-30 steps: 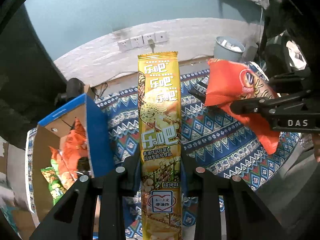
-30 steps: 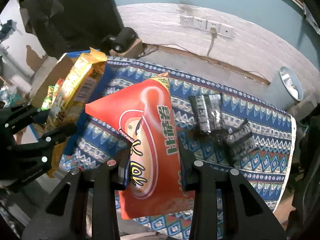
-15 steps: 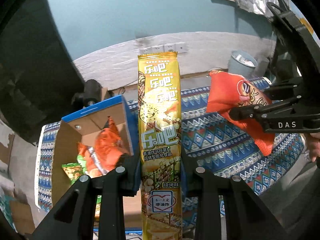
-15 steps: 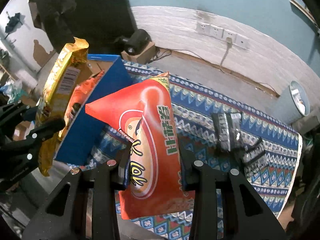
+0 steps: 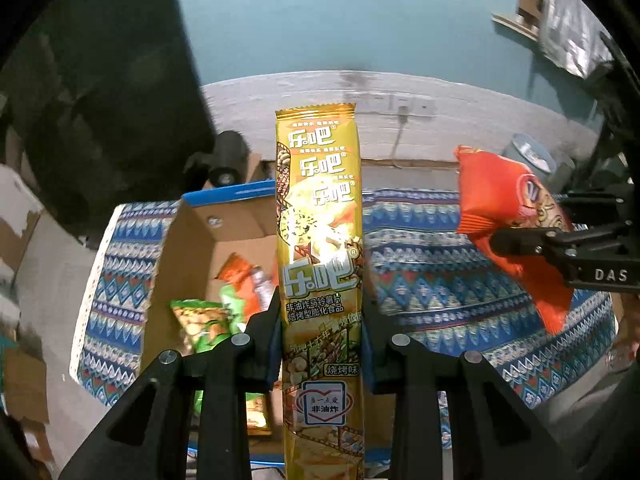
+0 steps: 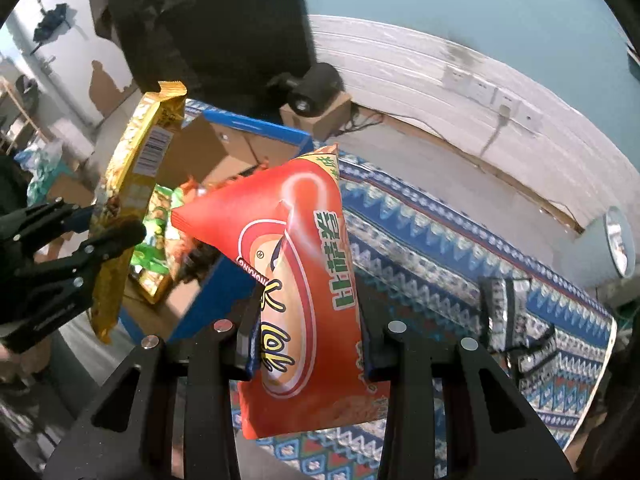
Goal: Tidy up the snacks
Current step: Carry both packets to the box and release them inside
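Observation:
My left gripper (image 5: 320,320) is shut on a long yellow chip pack (image 5: 318,240), held upright over the open cardboard box (image 5: 188,236) with blue outer walls. Orange and green snack bags (image 5: 224,304) lie inside the box. My right gripper (image 6: 306,320) is shut on an orange snack bag (image 6: 296,248), held in the air beside the box's right wall (image 6: 208,300). In the left wrist view the orange bag (image 5: 500,204) and right gripper (image 5: 520,240) sit at the right. In the right wrist view the yellow pack (image 6: 132,196) and left gripper (image 6: 108,236) hang above the box's near corner.
The table carries a blue patterned cloth (image 6: 420,248). Dark foil snack packs (image 6: 504,312) lie on it at the right. A dark camera on a small box (image 6: 316,92) stands behind the table. A round bin (image 6: 616,240) stands by the wall with sockets (image 5: 404,104).
Both grippers have carried their snacks leftwards across the table. The yellow pack now hangs over the box opening, and the orange bag has come up to the box's right wall.

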